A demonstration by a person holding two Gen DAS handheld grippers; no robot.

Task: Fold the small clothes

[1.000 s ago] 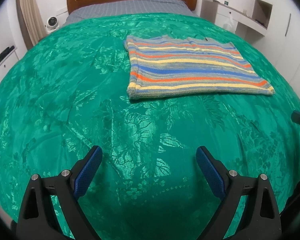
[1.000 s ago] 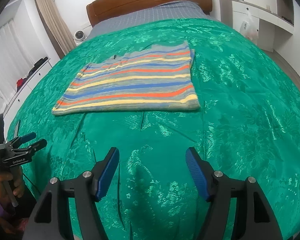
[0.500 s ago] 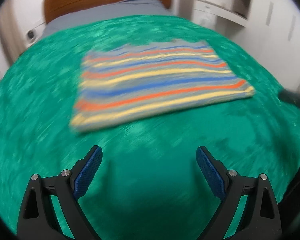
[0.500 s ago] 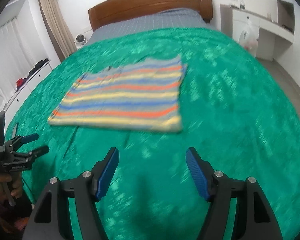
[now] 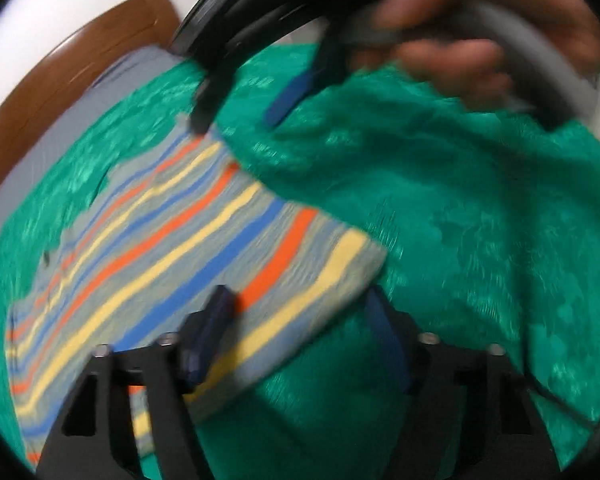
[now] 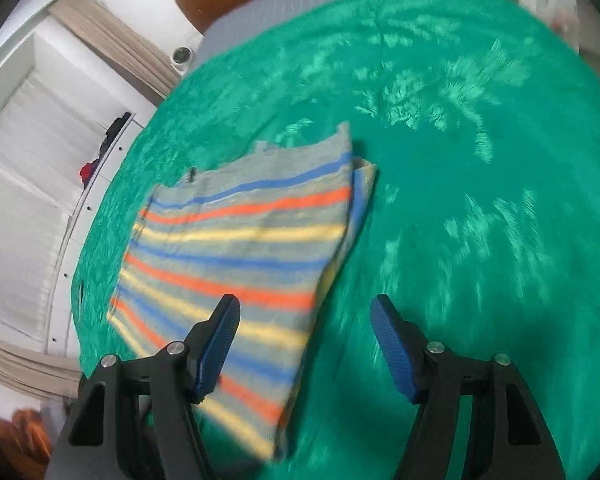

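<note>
green bedspread (image 6: 480, 200); left gripper (image 5: 300, 340) jaws just narrowed, astride the striped sweater (image 5: 172, 248) edge; right gripper (image 6: 306, 344) jaws open.

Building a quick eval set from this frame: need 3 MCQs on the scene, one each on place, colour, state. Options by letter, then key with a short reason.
1. Where does the folded striped knit garment lie?
A. On the green patterned bedspread
B. On the white cabinet
C. On the floor

2. Which stripe colours run across the garment's grey knit?
A. Red, green, black
B. Orange, yellow, blue
C. Pink, white, purple

3. How does the right gripper stand?
A. Shut on the garment
B. Holding the bedspread
C. Open, over the garment's near edge

Key:
1 A, green cloth surrounds the garment on all sides.
2 B, those three colours repeat in both wrist views.
3 C, both blue pads stand apart with nothing pinched between them.
</note>
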